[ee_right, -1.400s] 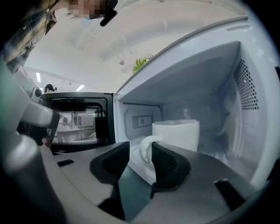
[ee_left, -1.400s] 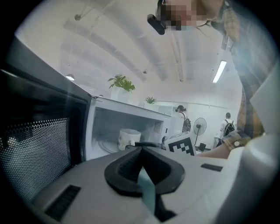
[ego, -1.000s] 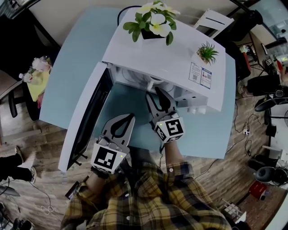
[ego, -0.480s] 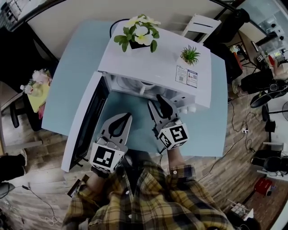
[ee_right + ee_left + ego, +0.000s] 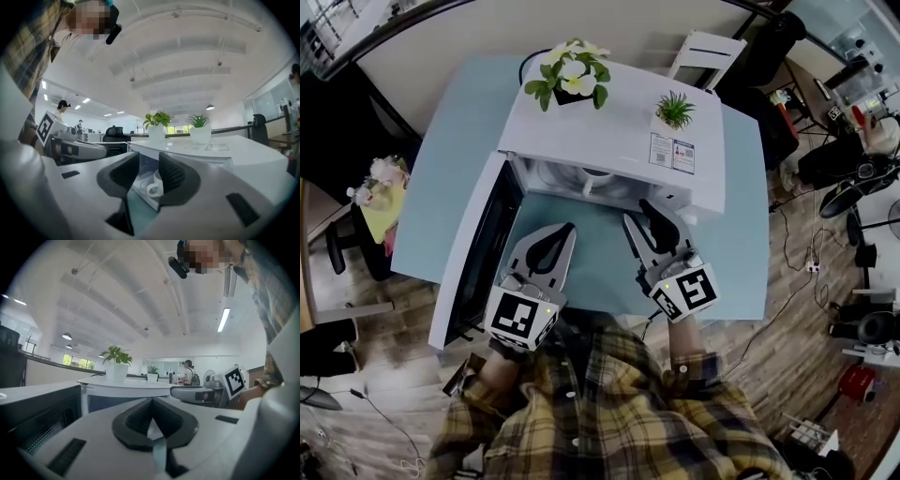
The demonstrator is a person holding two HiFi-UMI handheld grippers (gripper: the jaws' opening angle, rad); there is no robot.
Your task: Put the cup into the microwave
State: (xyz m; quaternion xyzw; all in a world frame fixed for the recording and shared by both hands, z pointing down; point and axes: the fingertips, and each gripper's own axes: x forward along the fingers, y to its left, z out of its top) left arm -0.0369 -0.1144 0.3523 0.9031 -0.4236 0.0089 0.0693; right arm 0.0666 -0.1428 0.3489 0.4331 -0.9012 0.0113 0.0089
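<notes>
On the blue table point(image 5: 459, 169) our left gripper point(image 5: 152, 401) is pressed together and our right gripper point(image 5: 149, 161) is spread before the light, breakable-looking cup point(image 5: 155, 183) in the microwave point(image 5: 609, 131), which we'd pinch by its rim.

An open-plan office with a corner set up for testing

The room is wide, with a high white ceiling, long strip lights point(image 5: 224, 319) and windows point(image 5: 77, 363) along the far wall. Further back there is a black swivel chair point(image 5: 112, 132), and people point(image 5: 61, 107) stand among the furniture. One person carries a backpack point(image 5: 189, 372). From above, a pale blue surface point(image 5: 441, 187) carries a white microwave point(image 5: 609, 136). On top of it are a flowering plant point(image 5: 567, 75) and a small green plant point(image 5: 675, 111). Around it are a wood-plank floor point(image 5: 384, 375), loose cables point(image 5: 787, 248) and a white chair point(image 5: 708, 52)
</notes>
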